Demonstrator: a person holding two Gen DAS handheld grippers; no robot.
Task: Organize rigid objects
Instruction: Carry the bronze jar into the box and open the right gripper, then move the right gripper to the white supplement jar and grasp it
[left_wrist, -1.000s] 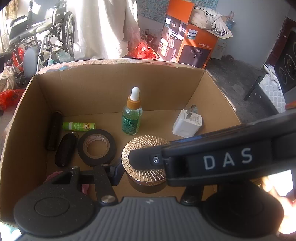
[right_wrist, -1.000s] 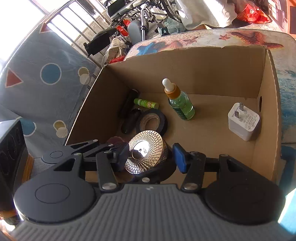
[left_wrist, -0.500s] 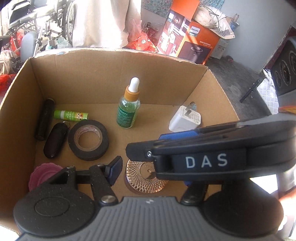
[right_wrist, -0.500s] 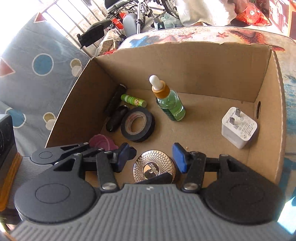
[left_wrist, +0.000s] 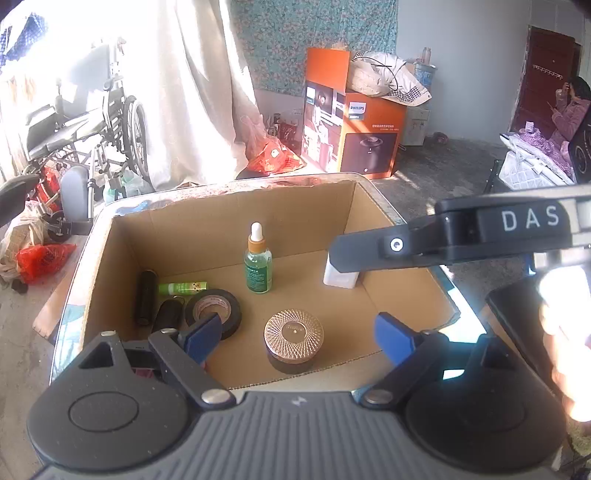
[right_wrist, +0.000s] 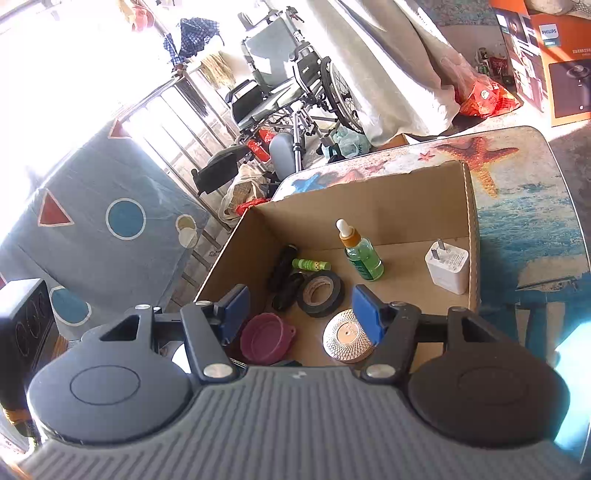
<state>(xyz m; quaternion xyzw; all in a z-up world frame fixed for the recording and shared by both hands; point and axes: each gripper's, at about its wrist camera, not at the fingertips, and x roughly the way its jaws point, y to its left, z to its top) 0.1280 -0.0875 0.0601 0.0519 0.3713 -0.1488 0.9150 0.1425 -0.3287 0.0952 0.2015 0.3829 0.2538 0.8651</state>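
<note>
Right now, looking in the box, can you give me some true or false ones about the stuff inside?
1. The dropper bottle stands upright in the cardboard box. True.
2. The gold-lidded jar is squeezed between the left gripper fingers. False: its jaws are opening and the jar sits free on the box floor.
3. The black tape roll lies flat. True.
4. The white charger sits on top of the tape roll. False: it stands apart, by the box's right wall.
5. The pink cup is outside the box. False: it is inside, in the near corner.
</note>
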